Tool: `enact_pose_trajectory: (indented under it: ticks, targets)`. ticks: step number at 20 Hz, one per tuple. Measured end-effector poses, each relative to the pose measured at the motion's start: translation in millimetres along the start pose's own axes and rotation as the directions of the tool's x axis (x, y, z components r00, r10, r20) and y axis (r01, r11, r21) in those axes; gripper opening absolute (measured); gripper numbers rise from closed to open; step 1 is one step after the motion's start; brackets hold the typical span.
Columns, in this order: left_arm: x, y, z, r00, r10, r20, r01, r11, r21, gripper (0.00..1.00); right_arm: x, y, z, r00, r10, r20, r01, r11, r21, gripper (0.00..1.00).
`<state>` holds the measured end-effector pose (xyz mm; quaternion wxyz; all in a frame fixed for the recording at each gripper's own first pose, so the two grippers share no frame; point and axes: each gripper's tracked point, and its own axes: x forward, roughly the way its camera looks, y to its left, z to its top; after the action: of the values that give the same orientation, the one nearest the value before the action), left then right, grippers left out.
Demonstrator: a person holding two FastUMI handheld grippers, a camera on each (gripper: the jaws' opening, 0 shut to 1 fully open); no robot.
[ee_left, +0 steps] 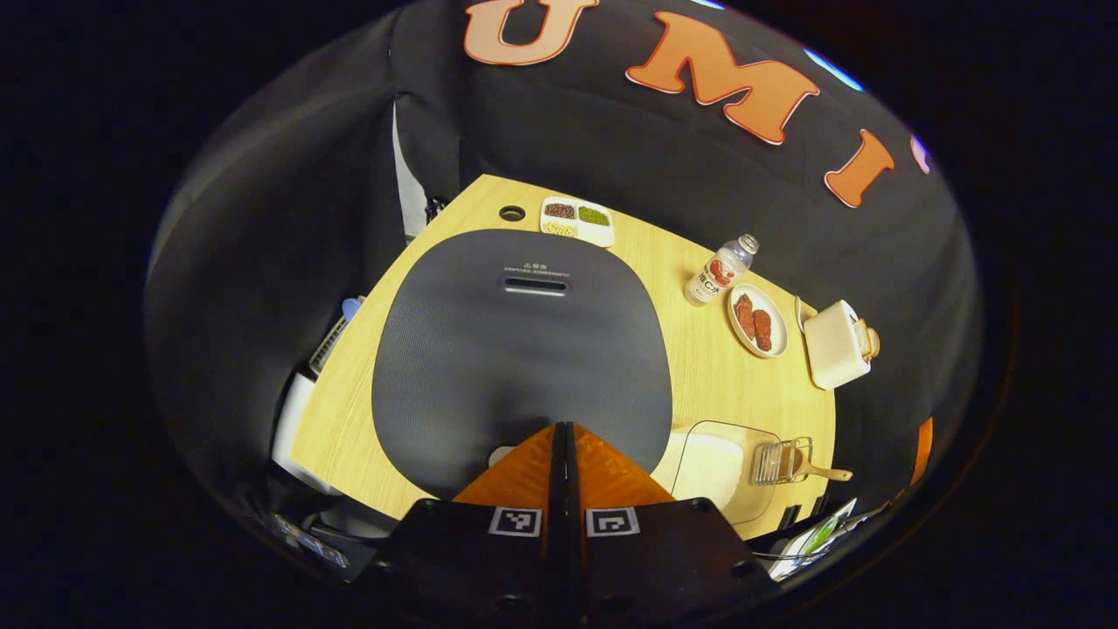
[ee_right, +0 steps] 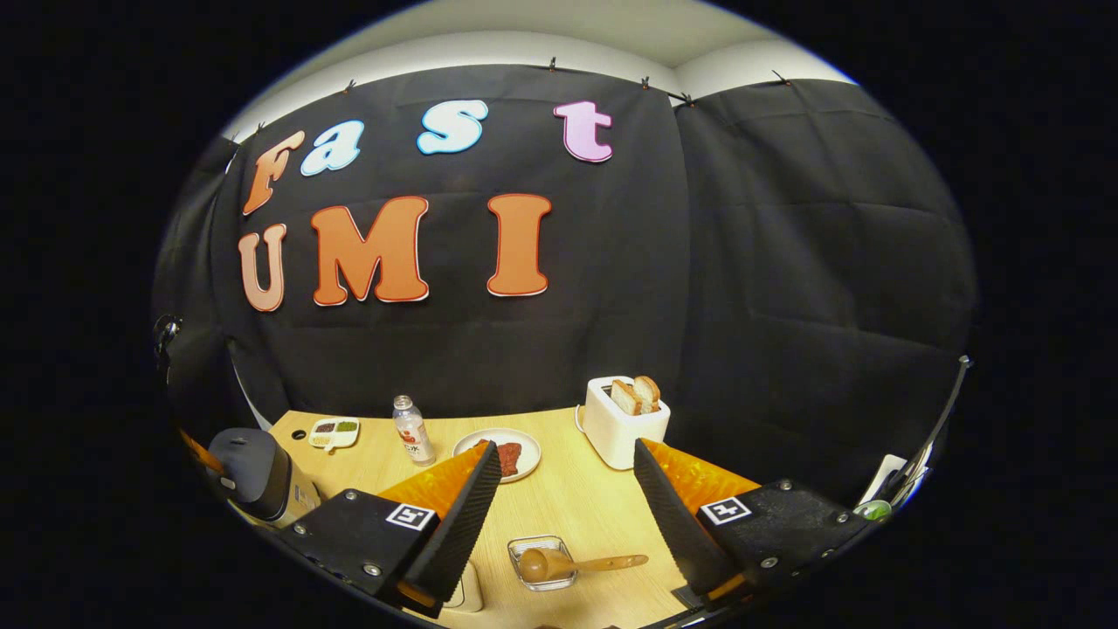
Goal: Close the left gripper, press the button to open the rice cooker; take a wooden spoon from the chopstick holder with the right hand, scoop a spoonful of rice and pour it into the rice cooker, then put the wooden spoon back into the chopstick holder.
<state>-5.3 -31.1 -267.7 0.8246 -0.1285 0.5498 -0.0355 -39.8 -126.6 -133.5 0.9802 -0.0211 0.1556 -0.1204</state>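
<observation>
Closed left tool (ee_left: 563, 432) above rice cooker (ee_left: 521, 349), lid down

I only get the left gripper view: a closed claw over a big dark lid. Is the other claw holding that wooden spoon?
Observer: No. The right claw is open and holds nothing. The wooden spoon lies ahead of it, its bowl in the clear chopstick holder.
Operator: And the white box at the far side, what is it?
Observer: A toaster, with two slices of toast standing up out of it.
</observation>
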Motion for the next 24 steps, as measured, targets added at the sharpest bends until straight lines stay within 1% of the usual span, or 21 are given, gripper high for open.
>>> enact_pose_trajectory:
  ticks: [1, 2, 3, 4, 8, 9, 10, 11, 14, 16, 18, 19, 20, 21, 22, 24]
  targets:
    - [1.2, 3.9, -9.9, 0.999, 0.007, -0.044, -0.007, 1.000, 0.004, 0.05, -0.8, -2.3, -4.7, 1.000, -0.005, -0.009, 0.005, 1.000, -0.003, 0.95]
    - [1.2, 7.4, -11.2, 0.999, 0.018, -0.047, -0.017, 1.000, 0.009, 0.08, -1.0, -4.8, -8.5, 1.000, -0.010, -0.016, 0.010, 1.000, -0.006, 0.95]
    - [4.5, 8.5, -14.9, 0.998, 0.021, -0.063, -0.020, 1.000, 0.016, 0.05, -1.5, -5.8, -10.9, 1.000, -0.012, -0.022, 0.012, 1.000, -0.007, 0.95]
    - [3.6, 7.8, -9.3, 0.999, 0.021, -0.031, -0.020, 1.000, 0.022, 0.05, -1.1, -7.9, -15.0, 0.999, -0.018, -0.029, 0.018, 1.000, -0.007, 0.95]
    - [9.1, 12.4, -17.0, 0.996, 0.039, -0.077, -0.040, 0.999, -0.008, 0.05, 1.2, -9.8, -30.3, 0.997, -0.021, -0.074, 0.022, 1.000, 0.010, 0.95]
    - [7.6, 10.4, -11.3, 0.998, 0.036, -0.056, -0.038, 0.999, -0.033, 0.02, 2.8, -10.5, -33.0, 0.996, -0.026, -0.083, 0.027, 1.000, 0.013, 0.95]
    - [8.8, 11.2, -15.5, 0.997, 0.031, -0.065, -0.034, 0.999, -0.040, 0.02, 3.4, -10.6, -36.3, 0.995, -0.025, -0.093, 0.027, 0.999, 0.019, 0.95]
    - [7.0, 11.5, -15.7, 0.999, 0.025, -0.046, -0.027, 0.999, -0.042, 0.05, 4.5, -10.3, -39.3, 0.995, -0.023, -0.101, 0.026, 0.999, 0.025, 0.95]
    - [0.6, 9.7, -11.1, 1.000, -0.001, 0.002, 0.001, 0.999, -0.033, 0.05, 8.4, -14.0, -49.6, 0.991, -0.025, -0.133, 0.031, 0.999, 0.043, 0.95]
    - [-10.4, 6.3, -2.7, 0.998, -0.005, 0.070, 0.006, 1.000, -0.017, 0.06, 10.2, -20.1, -57.0, 0.986, -0.031, -0.162, 0.040, 0.998, 0.054, 0.95]
    - [-27.9, 0.1, 14.6, 0.988, -0.011, 0.157, 0.009, 1.000, 0.014, 0.05, 12.8, -25.0, -65.6, 0.981, -0.038, -0.188, 0.051, 0.997, 0.063, 0.95]
    - [-39.8, -4.5, 27.9, 0.977, -0.017, 0.212, 0.010, 0.999, 0.031, 0.05, 13.1, -27.4, -68.8, 0.980, -0.044, -0.195, 0.057, 0.997, 0.061, 0.95]
    - [-51.8, -8.5, 44.6, 0.960, -0.023, 0.281, 0.012, 0.999, 0.042, 0.05, 14.1, -29.8, -71.0, 0.978, -0.051, -0.200, 0.062, 0.997, 0.051, 0.95]
    - [-65.1, -12.6, 64.2, 0.936, -0.024, 0.351, 0.004, 0.998, 0.059, 0.05, 13.5, -35.1, -73.8, 0.977, -0.061, -0.204, 0.071, 0.997, 0.038, 0.95]
    - [-75.5, -15.2, 80.9, 0.907, -0.023, 0.421, -0.009, 0.997, 0.074, 0.05, 13.9, -40.6, -74.7, 0.977, -0.072, -0.203, 0.080, 0.996, 0.030, 0.95]
    - [-100.7, -12.6, 108.4, 0.839, 0.025, 0.544, -0.098, 0.990, 0.105, 0.05, 14.1, -47.7, -76.3, 0.975, -0.081, -0.206, 0.088, 0.996, 0.022, 0.95]
